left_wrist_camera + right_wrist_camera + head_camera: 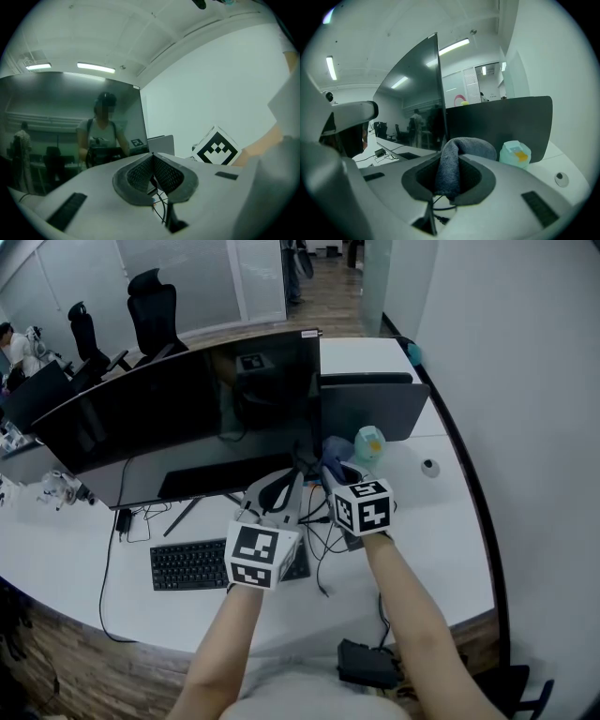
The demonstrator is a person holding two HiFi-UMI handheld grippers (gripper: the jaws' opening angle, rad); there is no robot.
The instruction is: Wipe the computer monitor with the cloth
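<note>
Head view: a dark monitor (178,418) spans the white tabletop (441,549), the left hand-held gripper (278,489) closed and empty below its right end, the right hand-held gripper (330,472) beside it clamping a grey cloth (451,164).

One monitor (187,418) stood on one desk (450,549). In front of the monitor lay one keyboard (192,563). Two grippers were there, the left gripper (153,164) and the right gripper (450,159), and each bore one marker cube, so two cubes (260,555) (364,506). There was one cloth (461,147). Behind the monitor stood two black office chairs (155,306) (86,334). To the monitor's right were one dark panel (375,409), one mint-green tub (369,442) and one small round object (429,467). One black box (367,664) sat well in front of the monitor.
</note>
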